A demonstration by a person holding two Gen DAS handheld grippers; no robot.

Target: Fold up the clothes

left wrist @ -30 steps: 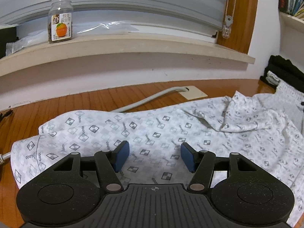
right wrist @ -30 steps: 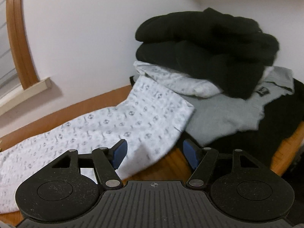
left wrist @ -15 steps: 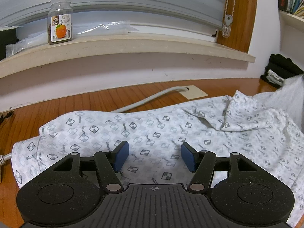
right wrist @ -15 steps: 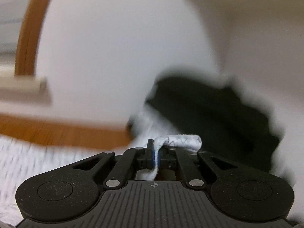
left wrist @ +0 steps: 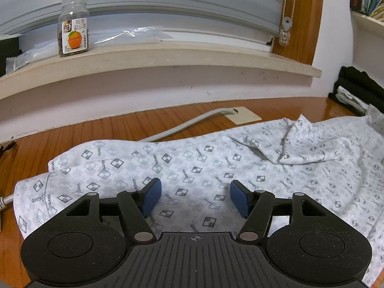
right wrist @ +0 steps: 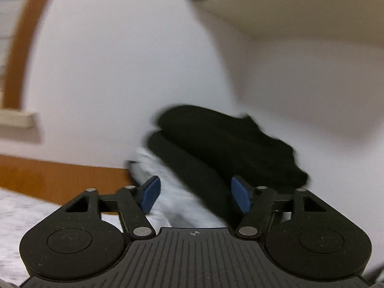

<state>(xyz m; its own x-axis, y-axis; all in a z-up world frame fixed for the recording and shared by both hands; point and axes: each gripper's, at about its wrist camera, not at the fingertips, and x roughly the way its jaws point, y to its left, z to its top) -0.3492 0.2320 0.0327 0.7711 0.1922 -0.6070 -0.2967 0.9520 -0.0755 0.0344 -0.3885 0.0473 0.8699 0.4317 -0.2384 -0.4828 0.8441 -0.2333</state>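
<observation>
Hovering over the patterned white garment [left wrist: 192,163] spread on the wooden table [left wrist: 72,139], my left tongs [left wrist: 195,198] stand released, pads clear of the cloth. My right tongs [right wrist: 195,195] have just been opening and stand released, gripping nothing, facing the blurred stack of folded black clothes [right wrist: 223,141] against the wall.
</observation>
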